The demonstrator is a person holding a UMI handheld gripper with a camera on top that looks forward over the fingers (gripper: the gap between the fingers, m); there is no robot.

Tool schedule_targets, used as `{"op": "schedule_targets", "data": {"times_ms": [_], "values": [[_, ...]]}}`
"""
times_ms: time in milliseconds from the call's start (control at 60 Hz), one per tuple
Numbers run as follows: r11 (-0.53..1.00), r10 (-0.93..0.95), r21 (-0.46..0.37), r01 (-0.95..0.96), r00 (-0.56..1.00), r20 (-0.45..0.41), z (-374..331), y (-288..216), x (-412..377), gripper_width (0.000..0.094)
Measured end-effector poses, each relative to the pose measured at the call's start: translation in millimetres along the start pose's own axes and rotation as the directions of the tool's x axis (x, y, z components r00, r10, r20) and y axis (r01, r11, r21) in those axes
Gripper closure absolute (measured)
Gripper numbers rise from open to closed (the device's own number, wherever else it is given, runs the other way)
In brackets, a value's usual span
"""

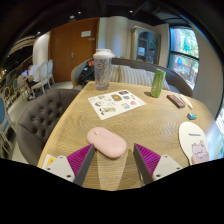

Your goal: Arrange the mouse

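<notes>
A pale pink mouse [106,141] lies on the round wooden table [130,122], just ahead of my fingers and nearer the left one. Its rear end reaches in between the fingertips, close to the left pad [79,159], with a wide gap to the right pad [149,158]. My gripper [113,162] is open and holds nothing.
Beyond the mouse lies a white sticker sheet [117,102]. A tall clear cup [103,69] stands at the far edge, a green bottle [157,83] to its right. A small brown item [176,100] and a round light-blue mat [194,140] lie to the right. Grey chair [40,112] at left.
</notes>
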State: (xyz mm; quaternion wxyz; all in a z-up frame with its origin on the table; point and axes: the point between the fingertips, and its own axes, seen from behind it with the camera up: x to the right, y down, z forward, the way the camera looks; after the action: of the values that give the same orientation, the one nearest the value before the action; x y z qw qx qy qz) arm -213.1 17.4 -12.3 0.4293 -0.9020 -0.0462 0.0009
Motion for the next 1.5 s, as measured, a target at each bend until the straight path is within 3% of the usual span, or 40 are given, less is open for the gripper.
{"op": "schedule_targets", "data": {"times_ms": [250,367,450,683,883,967,1067,1117,1217,1300,1417,1500], "values": [[1.000,0.030,0.011,-0.030,0.999,0.014,34,-26,4,0.0110],[0.999,0.044,0.022,-0.043,0.999,-0.018,44,-34,12,0.0230],[0.997,0.072,0.018,-0.071,0.996,-0.061,48,-36,18,0.0409],[0.989,0.140,-0.026,-0.144,0.983,-0.122,47,-31,21,0.0487],[0.979,0.184,-0.088,-0.186,0.983,-0.025,38,-37,4,0.0559],[0.992,0.128,-0.012,-0.128,0.992,0.020,16,-72,8,0.0559],[0.984,0.096,0.150,-0.100,0.995,0.034,-25,-146,48,0.0559],[0.968,0.098,0.231,-0.102,0.995,0.025,-48,-182,86,0.0558],[0.943,0.117,0.318,-0.103,0.993,-0.026,-81,-221,177,0.0559],[0.942,0.121,0.323,-0.096,0.991,-0.059,-82,-206,252,0.0560],[0.978,0.101,0.191,-0.081,0.990,-0.097,-53,-118,319,0.0560],[0.989,0.096,0.117,-0.088,0.993,-0.067,-36,-68,337,0.0561]]}}
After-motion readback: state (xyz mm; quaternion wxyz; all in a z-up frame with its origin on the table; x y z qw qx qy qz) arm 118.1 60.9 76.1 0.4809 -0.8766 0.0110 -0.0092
